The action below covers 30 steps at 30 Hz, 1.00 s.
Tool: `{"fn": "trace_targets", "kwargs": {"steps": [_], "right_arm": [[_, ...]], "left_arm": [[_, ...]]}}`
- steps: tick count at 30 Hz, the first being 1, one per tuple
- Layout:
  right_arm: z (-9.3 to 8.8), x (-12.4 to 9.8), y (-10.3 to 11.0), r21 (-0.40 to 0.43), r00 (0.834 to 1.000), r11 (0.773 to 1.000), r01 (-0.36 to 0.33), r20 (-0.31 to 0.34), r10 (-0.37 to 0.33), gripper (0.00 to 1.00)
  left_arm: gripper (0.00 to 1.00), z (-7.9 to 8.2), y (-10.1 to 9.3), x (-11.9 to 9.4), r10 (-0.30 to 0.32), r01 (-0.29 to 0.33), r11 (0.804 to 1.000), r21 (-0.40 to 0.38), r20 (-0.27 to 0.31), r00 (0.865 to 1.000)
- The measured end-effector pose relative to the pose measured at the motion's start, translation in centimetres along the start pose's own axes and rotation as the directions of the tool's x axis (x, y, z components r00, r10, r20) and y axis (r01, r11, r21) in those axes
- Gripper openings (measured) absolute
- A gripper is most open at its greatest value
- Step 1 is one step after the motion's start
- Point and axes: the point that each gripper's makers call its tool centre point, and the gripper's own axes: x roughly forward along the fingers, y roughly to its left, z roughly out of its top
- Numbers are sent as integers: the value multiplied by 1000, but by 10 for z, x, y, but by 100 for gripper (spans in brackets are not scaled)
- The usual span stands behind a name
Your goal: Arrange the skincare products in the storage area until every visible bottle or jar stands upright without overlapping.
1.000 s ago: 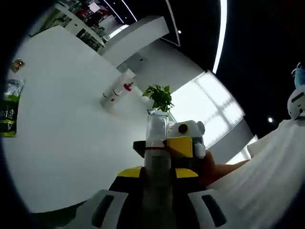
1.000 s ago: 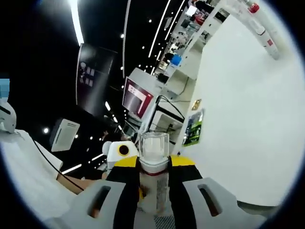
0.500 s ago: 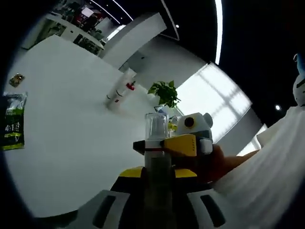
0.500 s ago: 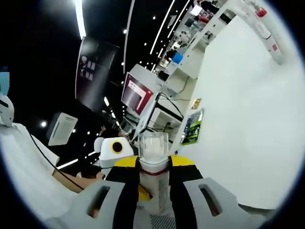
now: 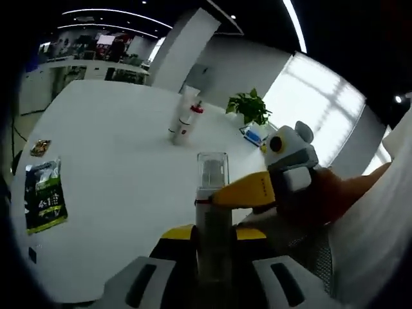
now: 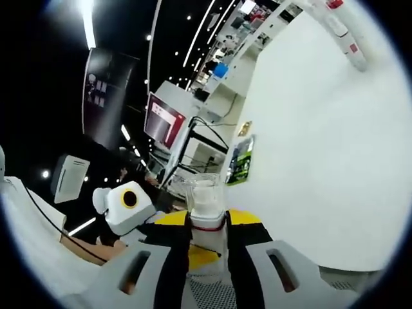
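The left claw (image 5: 214, 257) pinched a tall bottle with a clear cap (image 5: 213, 219) between its jaws, above the white tabletop (image 5: 116, 161) and off its surface. The right claw (image 6: 207, 251) also pinched that bottle (image 6: 206, 212), its jaws pressed on either side of the neck just under the cap. In the left gripper view the right claw came in from the right, its yellow jaw touching the bottle at the red band below the cap, with a person's hand (image 5: 328, 199) behind it. In the right gripper view the left claw showed to the left of the bottle.

Beyond the bottle in the left gripper view, two white tubes (image 5: 185, 119) stood close together on the tabletop, one with a red cap. A green sachet (image 5: 44, 203) lay flat well to the left of the bottle, and a small gold packet (image 5: 40, 147) lay just beyond the sachet. A potted plant (image 5: 248, 108) stood near the tabletop's far edge, to the right of the tubes. In the right gripper view the sachet (image 6: 239, 164) lay beyond the bottle, the small packet (image 6: 245, 129) past it, and a white tube (image 6: 341, 29) lay far off toward the upper right.
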Motion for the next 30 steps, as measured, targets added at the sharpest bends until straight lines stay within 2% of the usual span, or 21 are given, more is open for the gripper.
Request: {"fn": "trace_targets", "kwargs": {"steps": [1,6,11,16,18,23,27,30], "right_arm": [[-1,0,-2,3,1000,1000,10,-6,-10,19],[-6,2,-6,19,999,1000,22,-31,-22,18],[-8,0,-8,-15,998,999,51,-44,-52,17],[-8,-2,-11,3,997,999,52,-49,-52,17],[-8,-2,-11,4,997,999,49,-52,-49,17],[-8,-2,-7,-16,998,999,36,-51,-37,17],[-5,-3,-5,1,999,1000,14,-36,-14,16],[-1,-5,-2,30,1000,1000,-10,-12,10,16]], "left_arm": [[21,-1,3,0,25,-25,999,29,-7,1000],[21,-5,5,2,66,-64,994,89,-25,997],[21,-6,6,3,68,-64,992,105,-36,997],[22,-7,5,4,-9,9,1000,27,-32,999],[22,-7,2,3,-51,50,998,-48,-29,998],[23,-5,3,2,-92,90,991,-95,-18,996],[23,-1,-1,-1,-137,137,982,-132,8,991],[23,6,-4,-3,-179,186,963,-195,52,982]]}}
